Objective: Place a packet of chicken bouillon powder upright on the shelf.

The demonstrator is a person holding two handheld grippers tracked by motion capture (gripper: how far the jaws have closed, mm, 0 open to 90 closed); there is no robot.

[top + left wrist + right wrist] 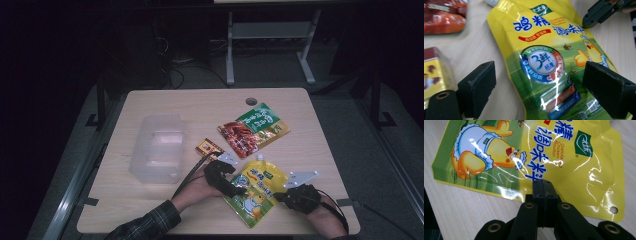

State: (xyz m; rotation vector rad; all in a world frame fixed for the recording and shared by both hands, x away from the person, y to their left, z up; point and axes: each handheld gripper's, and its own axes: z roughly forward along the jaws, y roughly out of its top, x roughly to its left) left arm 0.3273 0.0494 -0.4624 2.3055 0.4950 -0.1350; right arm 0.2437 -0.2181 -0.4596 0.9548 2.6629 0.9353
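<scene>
Lying flat near the table's (150, 100) front edge, the yellow chicken-bouillon pouch (256, 189) ran its long axis on a slant, white spout (260, 157) pointing away toward the far side and its green bottom end toward the person. Both tongs bracketed it across that axis. The left gripper (239, 190) sat at the pouch's left edge, its jaws standing wide apart; in the left gripper view (539, 87) they straddled the lower printed panel without pressing on it, one pad over bare wood and the other over the film. The right gripper (278, 196) met the opposite long edge, jaws pressed together with nothing visibly between them, the tips (545, 191) resting at or just over the pouch's border; whether they touched the film I could not tell. Judged from this, the left hand was the better placed to pinch, needing only to close across the pouch's side. Farther off lay a small red-and-yellow packet (209, 148), a red-and-green sauce packet (254, 130) and a clear plastic bin (159, 147).
</scene>
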